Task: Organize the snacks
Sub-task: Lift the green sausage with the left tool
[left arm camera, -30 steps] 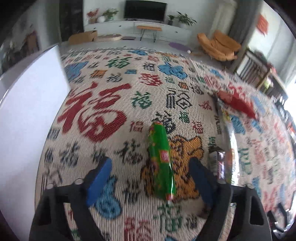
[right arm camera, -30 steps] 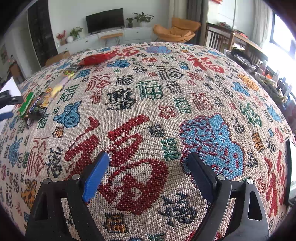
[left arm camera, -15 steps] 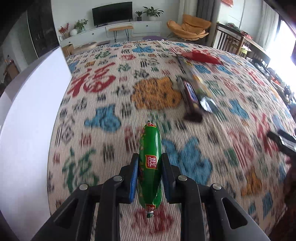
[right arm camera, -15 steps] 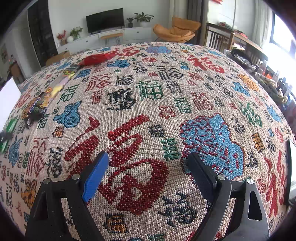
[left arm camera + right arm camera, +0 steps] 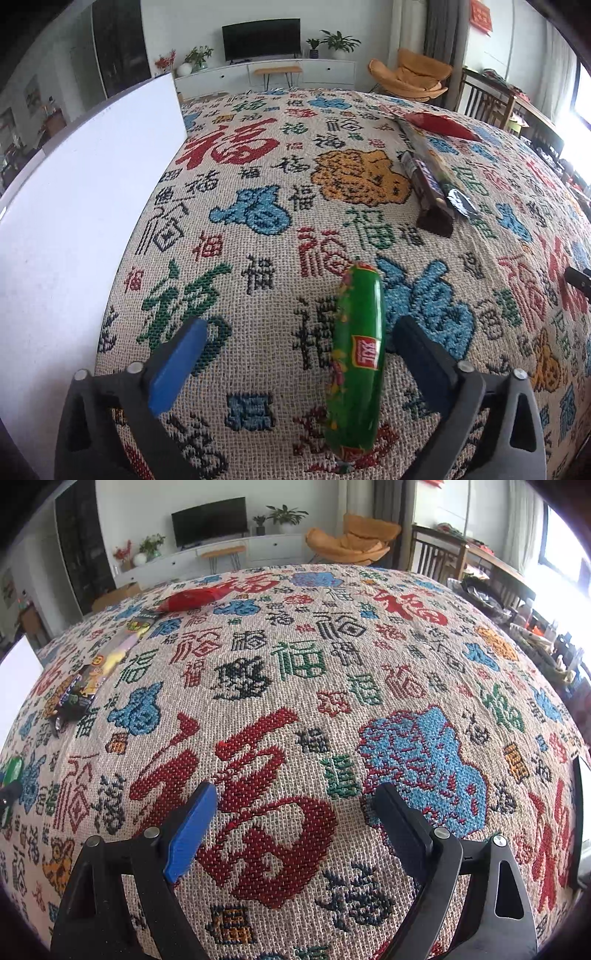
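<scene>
The left tongs stand spread wide, their jaws having just been opening, and between them lies the green, sausage-shaped snack in glossy plastic wrap with a red label. Neither pad presses on it: the blue pad is well apart from it on one side, and the dark pad is just beside it on the other, so the snack is released and rests on the woven cloth with red, blue and green characters that covers the surface. It lies lengthwise along the line the tongs point, closer to the dark pad.

By its look the sausage is light and fairly firm, a rounded tube with some give under its skin. The shiny wrap is likely slippery, and the round body could roll or squirt out of a pinch taken near a tapered end. The best hold is probably across the thick middle, about at the label, with the pads square to its sides.

Further out, a dark, flat snack bar in a printed wrapper lies beside a long shiny packet, and a red crinkled bag lies beyond. A white board borders the cloth.

The right tongs are also spread apart, with nothing between them, over bare cloth.
</scene>
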A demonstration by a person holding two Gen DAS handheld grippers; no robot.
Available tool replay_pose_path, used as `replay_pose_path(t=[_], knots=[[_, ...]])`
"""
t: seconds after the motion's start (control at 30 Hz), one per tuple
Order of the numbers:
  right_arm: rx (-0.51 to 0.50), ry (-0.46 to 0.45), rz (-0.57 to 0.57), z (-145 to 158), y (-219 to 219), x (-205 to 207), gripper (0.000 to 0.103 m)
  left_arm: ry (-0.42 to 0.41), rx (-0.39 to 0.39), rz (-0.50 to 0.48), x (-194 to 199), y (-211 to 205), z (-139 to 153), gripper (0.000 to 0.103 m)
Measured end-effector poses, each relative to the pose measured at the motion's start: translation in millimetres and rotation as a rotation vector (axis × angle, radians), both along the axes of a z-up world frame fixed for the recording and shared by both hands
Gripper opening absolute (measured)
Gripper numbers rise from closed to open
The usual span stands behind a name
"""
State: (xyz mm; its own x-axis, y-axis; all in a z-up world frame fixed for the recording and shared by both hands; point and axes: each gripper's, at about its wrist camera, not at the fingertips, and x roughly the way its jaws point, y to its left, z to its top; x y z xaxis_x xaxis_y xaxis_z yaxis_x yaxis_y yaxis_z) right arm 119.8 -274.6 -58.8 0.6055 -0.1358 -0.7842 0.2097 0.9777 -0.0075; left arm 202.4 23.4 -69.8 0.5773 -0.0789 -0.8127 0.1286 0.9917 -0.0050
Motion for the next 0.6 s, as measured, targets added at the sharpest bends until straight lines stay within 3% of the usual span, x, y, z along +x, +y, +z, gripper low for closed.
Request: replay_pose_path(t=[0.47, 0.53, 0.6], knots=[[0.000, 0.002, -0.001, 0.2, 1.0, 1.0, 0.090, 0.000, 0.001, 0.000, 3.3, 1.2, -3.0, 0.103], [0.054, 0.013, 0.007, 5.2, 4.1, 11.3, 0.089, 0.000, 0.001, 0.001, 6.2, 1.6, -3.2, 0.103], [0.179, -0.010, 0.032, 15.2, 14.4, 29.5, 0.089, 0.000, 0.000, 0.001, 6.6, 1.5, -2.7, 0.103]])
